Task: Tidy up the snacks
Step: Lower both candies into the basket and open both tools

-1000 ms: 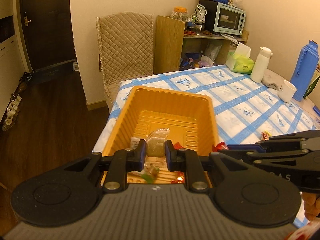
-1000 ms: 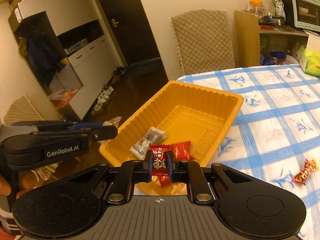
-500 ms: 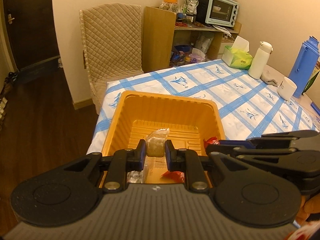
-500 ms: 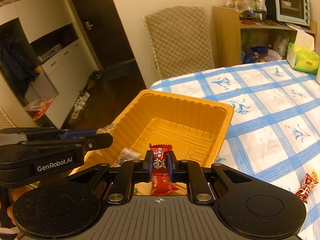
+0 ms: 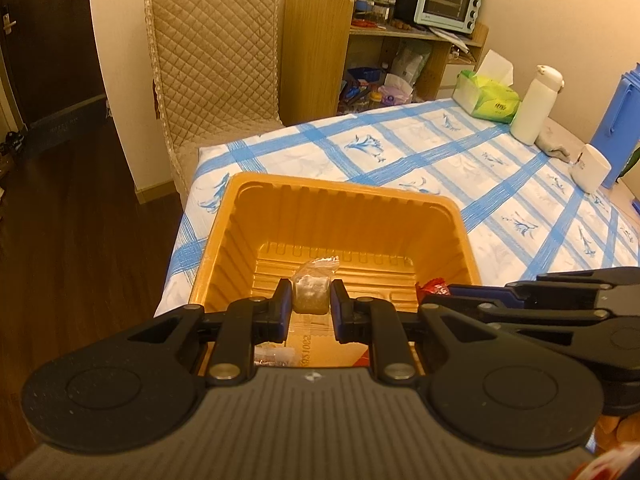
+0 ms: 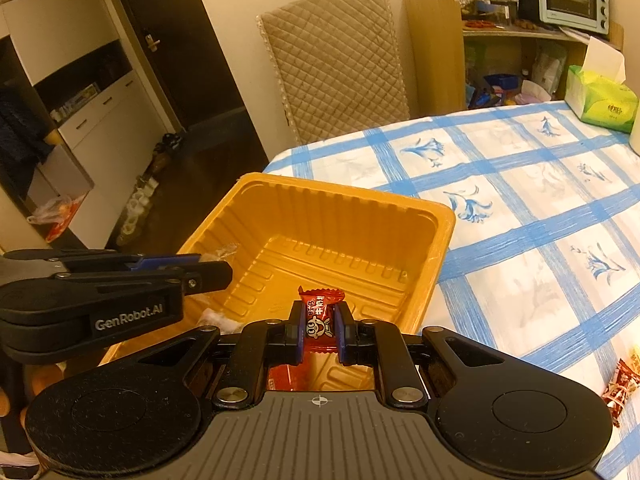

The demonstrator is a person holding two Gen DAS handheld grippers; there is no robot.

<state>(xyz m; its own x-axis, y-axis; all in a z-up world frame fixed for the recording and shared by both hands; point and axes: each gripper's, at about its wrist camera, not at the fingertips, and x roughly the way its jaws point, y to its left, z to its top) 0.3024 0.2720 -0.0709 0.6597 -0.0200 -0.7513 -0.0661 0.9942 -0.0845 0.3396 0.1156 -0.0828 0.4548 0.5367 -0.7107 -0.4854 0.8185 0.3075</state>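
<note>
Here red candy (image 6: 319, 317) stands upright, gripped.

Colours on the snack table

The tray (image 5: 400, 204) was orange, the tablecloth (image 5: 460, 160) white with blue checks, the held candy (image 6: 320, 314) red, the chair cover (image 5: 216, 48) beige and quilted.

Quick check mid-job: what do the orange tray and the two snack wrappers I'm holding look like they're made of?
Orange tray: looks like thin moulded plastic, semi-glossy, judging by its ribbed walls and rolled rim. Red candy in the right gripper: shiny printed film, probably plastic, with a crimped, flared end. Clear-wrapped snack in the left gripper: transparent crinkly film over a pale tan block.
</note>
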